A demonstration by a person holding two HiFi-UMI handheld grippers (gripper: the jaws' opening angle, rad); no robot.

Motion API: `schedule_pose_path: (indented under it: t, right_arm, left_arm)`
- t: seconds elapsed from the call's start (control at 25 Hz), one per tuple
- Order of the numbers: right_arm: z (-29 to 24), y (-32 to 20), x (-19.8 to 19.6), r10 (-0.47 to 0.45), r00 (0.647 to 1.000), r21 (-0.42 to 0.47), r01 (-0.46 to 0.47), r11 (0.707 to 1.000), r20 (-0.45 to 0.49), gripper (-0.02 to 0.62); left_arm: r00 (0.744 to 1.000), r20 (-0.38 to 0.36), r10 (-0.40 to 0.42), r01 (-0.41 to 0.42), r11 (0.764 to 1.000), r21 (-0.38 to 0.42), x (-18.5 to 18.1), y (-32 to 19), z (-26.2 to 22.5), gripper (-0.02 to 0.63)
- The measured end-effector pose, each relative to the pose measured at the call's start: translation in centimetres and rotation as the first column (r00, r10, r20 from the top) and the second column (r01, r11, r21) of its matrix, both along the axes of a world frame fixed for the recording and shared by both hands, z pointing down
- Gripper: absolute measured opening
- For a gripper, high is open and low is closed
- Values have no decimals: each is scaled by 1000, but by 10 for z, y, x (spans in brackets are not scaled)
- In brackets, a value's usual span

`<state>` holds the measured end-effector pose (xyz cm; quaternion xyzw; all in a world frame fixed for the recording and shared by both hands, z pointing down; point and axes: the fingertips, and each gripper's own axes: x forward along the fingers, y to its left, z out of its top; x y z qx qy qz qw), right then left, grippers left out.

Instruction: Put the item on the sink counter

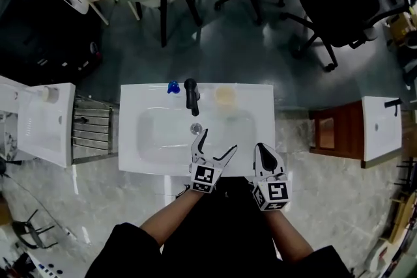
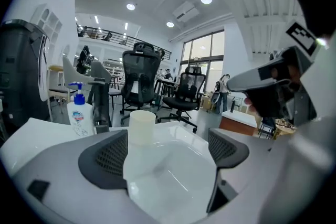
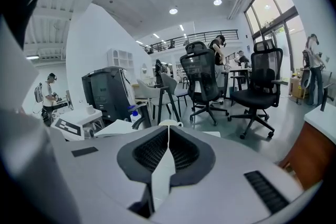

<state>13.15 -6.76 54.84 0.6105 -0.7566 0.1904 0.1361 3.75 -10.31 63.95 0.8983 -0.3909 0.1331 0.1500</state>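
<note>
Presently: cup (image 1: 225,96) is standing on the counter (image 1: 128,133), at 3 o'clock from the faucet (image 1: 191,96); soap bottle (image 1: 173,86) at 10 o'clock. Left tongs (image 1: 219,140) are hovering spread, empty, at the basin's (image 1: 169,133) 5 o'clock. Right tongs (image 1: 262,152) are hanging pressed together, empty.

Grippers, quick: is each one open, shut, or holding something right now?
Left gripper: open, holding nothing.
Right gripper: shut, holding nothing.
</note>
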Motion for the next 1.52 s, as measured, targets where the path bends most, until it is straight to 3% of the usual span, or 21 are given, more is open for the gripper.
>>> schedule_pose_path:
  t: [0.4, 0.56, 0.64, 0.68, 0.76, 0.84, 1.2, 1.52]
  right_arm:
    - [-62, 49, -58, -14, 1000, 129, 12, 992, 15, 32]
    - [-87, 81, -82, -25, 1000, 185, 27, 982, -10, 32]
    - [-90, 102, -89, -22, 1000, 186, 25, 982, -14, 32]
    - [-91, 114, -90, -21, 1000, 180, 22, 983, -10, 32]
    - [-92, 138, -90, -22, 1000, 167, 23, 986, -4, 32]
    - [-95, 161, -89, -35, 999, 161, 34, 986, 2, 32]
    - [-122, 256, -95, -184, 983, 223, 177, 959, 12, 32]
    - [-125, 371, -70, -227, 974, 253, 219, 942, 3, 32]
  left_arm:
    - [999, -22, -33, 34, 995, 92, -56, 65, -90, 474]
    - [997, -68, -34, 40, 994, 99, -73, 98, -126, 457]
    - [997, -76, -26, 35, 991, 127, -80, 116, -144, 404]
    - [996, -83, -21, 33, 989, 144, -81, 126, -152, 336]
    - [992, -123, 2, 21, 983, 184, -80, 148, -171, 111]
    - [985, -174, 19, 20, 976, 219, -80, 171, -187, 28]
    - [985, -126, -119, 139, 975, 171, -84, 280, -210, 15]
    - [974, -94, -204, 217, 964, 153, -39, 411, -201, 15]
